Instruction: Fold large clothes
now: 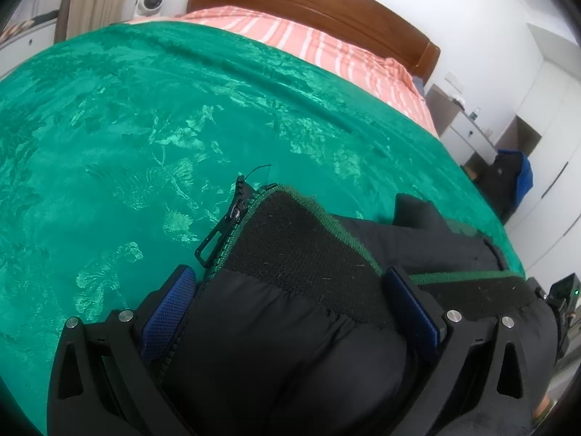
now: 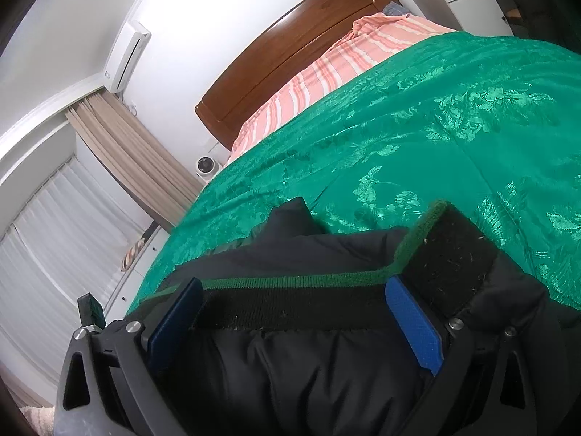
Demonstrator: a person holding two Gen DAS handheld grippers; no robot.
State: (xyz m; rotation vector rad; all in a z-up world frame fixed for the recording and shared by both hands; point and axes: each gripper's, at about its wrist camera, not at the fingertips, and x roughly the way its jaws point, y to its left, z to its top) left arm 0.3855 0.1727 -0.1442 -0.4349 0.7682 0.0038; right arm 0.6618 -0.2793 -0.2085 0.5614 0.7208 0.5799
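The left hand-held gripper [image 1: 290, 312] stands wide, with the black jacket [image 1: 290, 345] bulging between its pads but not pinched. The right hand-held gripper [image 2: 294, 323] also stands wide around the same jacket's green-edged hem [image 2: 290, 281]. The jacket lies on the green bedspread [image 1: 145, 127], just ahead of both. Risk: the puffy, slick fabric may spring open or slide, so the fold may not hold. The zipper pull [image 1: 214, 243], just ahead of the left pad, could snag. Beyond lies a striped sheet [image 1: 290, 36]; nothing blocks the way.
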